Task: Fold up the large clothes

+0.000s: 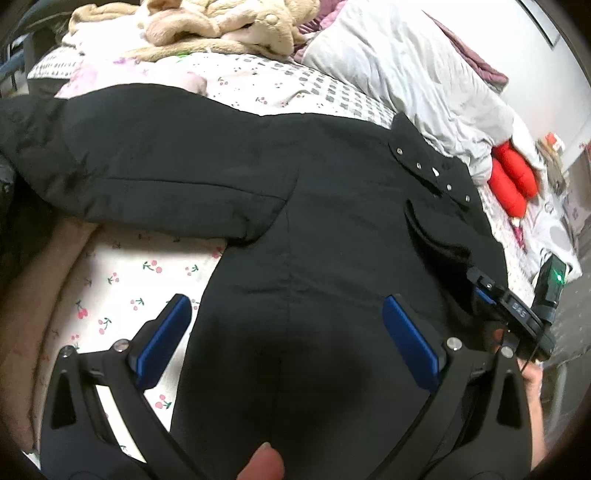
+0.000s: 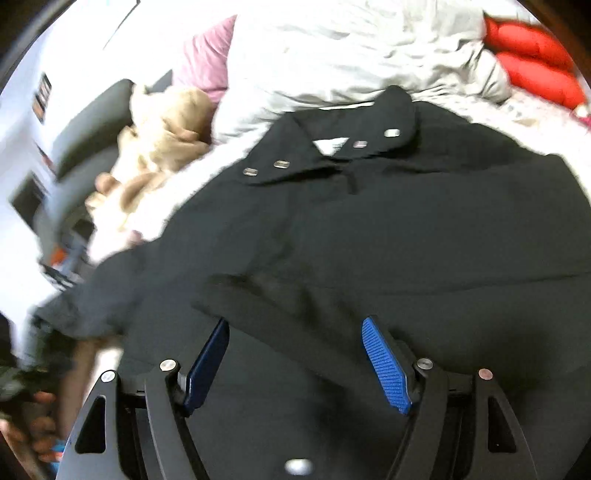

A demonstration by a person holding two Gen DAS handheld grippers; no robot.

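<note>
My black coat (image 1: pixel 332 206) lies spread on the cherry-print sheet (image 1: pixel 122 280), one sleeve folded across its body, the rest unfolded, with left gripper (image 1: pixel 288 332) and right gripper (image 2: pixel 295 354) apart, empty, over it.

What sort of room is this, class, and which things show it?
Most likely a bedroom: a black coat lies on a cherry-print bedsheet, with a rumpled white duvet and a beige plush toy behind it.

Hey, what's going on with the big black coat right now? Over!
Both grippers, left and right, open, holding nothing. Black coat spread on bed, one sleeve folded across. Nothing blocking.
</note>
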